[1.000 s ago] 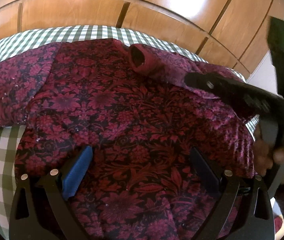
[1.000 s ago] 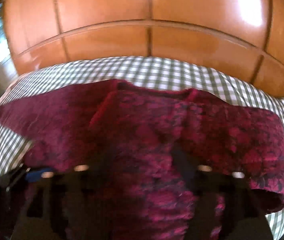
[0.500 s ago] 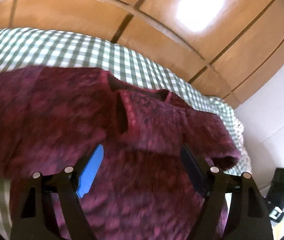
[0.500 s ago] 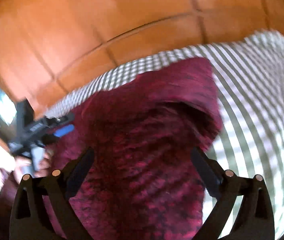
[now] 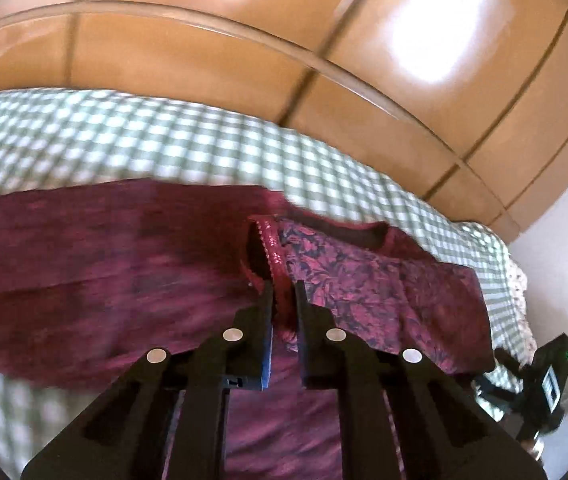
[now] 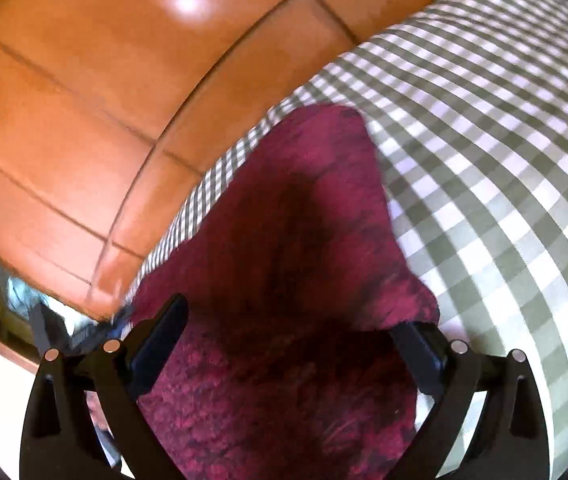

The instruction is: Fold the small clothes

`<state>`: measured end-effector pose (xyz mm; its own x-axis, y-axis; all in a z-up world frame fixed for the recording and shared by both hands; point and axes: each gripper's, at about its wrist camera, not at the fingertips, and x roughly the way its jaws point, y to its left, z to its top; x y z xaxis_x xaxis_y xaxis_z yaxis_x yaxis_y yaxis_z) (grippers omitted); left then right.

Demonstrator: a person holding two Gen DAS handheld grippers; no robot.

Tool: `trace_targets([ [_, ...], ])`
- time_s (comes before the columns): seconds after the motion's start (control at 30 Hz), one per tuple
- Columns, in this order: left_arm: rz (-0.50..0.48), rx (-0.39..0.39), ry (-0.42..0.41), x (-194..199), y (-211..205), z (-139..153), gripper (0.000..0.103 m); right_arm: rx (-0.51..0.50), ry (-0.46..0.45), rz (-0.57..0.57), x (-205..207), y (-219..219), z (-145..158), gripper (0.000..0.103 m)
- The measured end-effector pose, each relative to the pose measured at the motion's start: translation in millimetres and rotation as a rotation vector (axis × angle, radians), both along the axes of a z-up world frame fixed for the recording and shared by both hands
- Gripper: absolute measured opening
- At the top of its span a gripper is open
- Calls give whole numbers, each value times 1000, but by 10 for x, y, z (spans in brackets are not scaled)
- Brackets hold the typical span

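Note:
A dark red floral garment (image 5: pixel 104 264) lies spread on a green-and-white checked cloth (image 5: pixel 84 136). Its right part is folded over, showing the paler inside face (image 5: pixel 364 276). My left gripper (image 5: pixel 283 294) is shut on the garment's red trimmed edge (image 5: pixel 274 256) at the fold. In the right wrist view the same garment (image 6: pixel 304 248) fills the space between the fingers. My right gripper (image 6: pixel 296 328) is open, its fingers astride the garment near its edge. The other gripper's body (image 5: pixel 544 380) shows at the lower right of the left wrist view.
Glossy wooden panels (image 5: pixel 244 48) rise behind the checked cloth and also show in the right wrist view (image 6: pixel 104 80). The checked cloth (image 6: pixel 484 160) extends bare to the right of the garment. A white wall (image 5: pixel 564 240) stands at the right.
My left gripper has closed on the garment's trimmed edge at the fold. My right gripper has swung over to the garment's right edge and stays open.

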<state>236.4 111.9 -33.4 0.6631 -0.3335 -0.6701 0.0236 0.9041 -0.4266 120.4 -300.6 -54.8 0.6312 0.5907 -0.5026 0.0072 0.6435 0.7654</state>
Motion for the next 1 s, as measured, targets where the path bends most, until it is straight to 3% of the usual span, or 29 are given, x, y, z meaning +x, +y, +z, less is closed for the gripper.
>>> trace_targets([
  [0.17, 1, 94, 54, -248, 166, -310, 8, -65, 5, 47, -110, 119, 12, 94],
  [0.33, 2, 63, 62, -316, 211, -446, 8, -203, 7, 176, -366, 335, 265, 96],
  [0.43, -15, 62, 34, -363, 201, -398, 8, -302, -95, 260, -553, 528, 601, 96],
  [0.57, -13, 56, 1, -421, 197, -323, 8, -414, -178, 211, -380, 782, 817, 96],
  [0.67, -4, 61, -22, -485, 207, -266, 8, -533, -152, 175, -40, 969, 641, 95],
  [0.7, 6, 83, -23, -504, 217, -257, 8, -595, -115, 157, 101, 1034, 498, 93],
  [0.77, 23, 111, -6, -502, 260, -283, 8, -624, -8, 148, 331, 1066, 149, 90],
  [0.83, 50, 127, 29, -493, 322, -325, 9, -648, -29, 120, 342, 1081, 35, 92],
  [0.9, 114, 207, -32, -581, 324, -216, 9, -692, -60, 98, 286, 1145, 2, 93],
  [0.97, 87, 179, -82, -618, 291, -115, 20, -710, -75, 87, 261, 1168, -24, 94],
  [1.0, 76, 164, -105, -621, 252, -58, 32, -712, -82, 83, 251, 1173, -40, 95],
])
